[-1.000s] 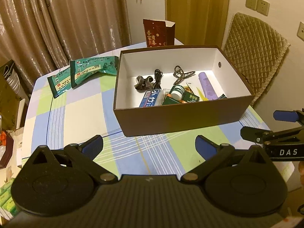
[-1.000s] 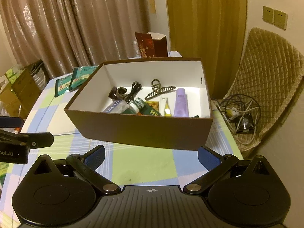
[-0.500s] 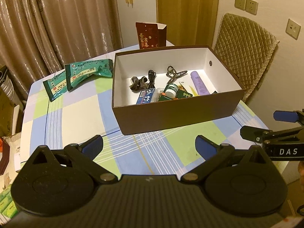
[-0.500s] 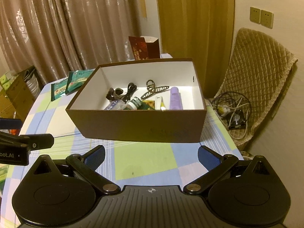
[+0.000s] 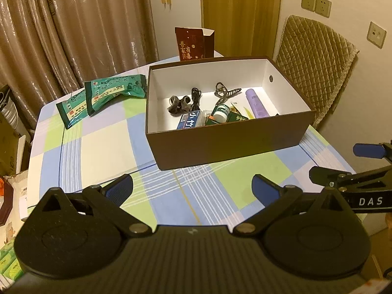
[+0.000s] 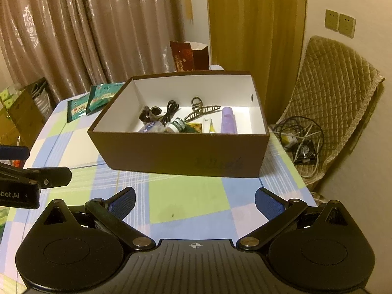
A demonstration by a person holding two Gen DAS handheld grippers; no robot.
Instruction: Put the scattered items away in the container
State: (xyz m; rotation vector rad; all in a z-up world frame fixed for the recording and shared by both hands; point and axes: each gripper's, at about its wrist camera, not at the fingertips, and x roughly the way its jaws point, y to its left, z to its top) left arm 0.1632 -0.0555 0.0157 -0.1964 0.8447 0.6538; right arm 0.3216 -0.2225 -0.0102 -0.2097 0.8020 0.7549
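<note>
The brown cardboard box with a white inside (image 5: 227, 144) stands on the checked-cloth table (image 5: 98, 147), near its right-hand side, and already holds a purple tube (image 5: 256, 104), a dark claw hair clip (image 5: 225, 91), a coiled black cable (image 5: 195, 98), a white-capped green bottle (image 5: 221, 112) and a blue packet (image 5: 189, 122). Outside it, two green foil snack packets (image 5: 107, 95) lie overlapping just beside the box's far left corner; these look like the only scattered things left. A dark red paper bag (image 5: 193, 42) stands upright behind the box, likely not part of the job.

The left tongs (image 5: 192, 188) hang over the near edge of the table with both blue pads spread wide and nothing between them. The right tongs (image 6: 194, 202) are likewise spread and empty, facing the box's near wall.

The packets are probably light and soft, with a slippery, crinkling skin that bends under its own weight. Since they lie flat, pinching across the middle would be hard; the better hold is a sealed end or a raised edge, where the foil is stiffer and thin enough to fit between the pads. The upper packet should go first, as it rests partly on the other. A firm squeeze matters, because the glossy film may slide out.
</note>
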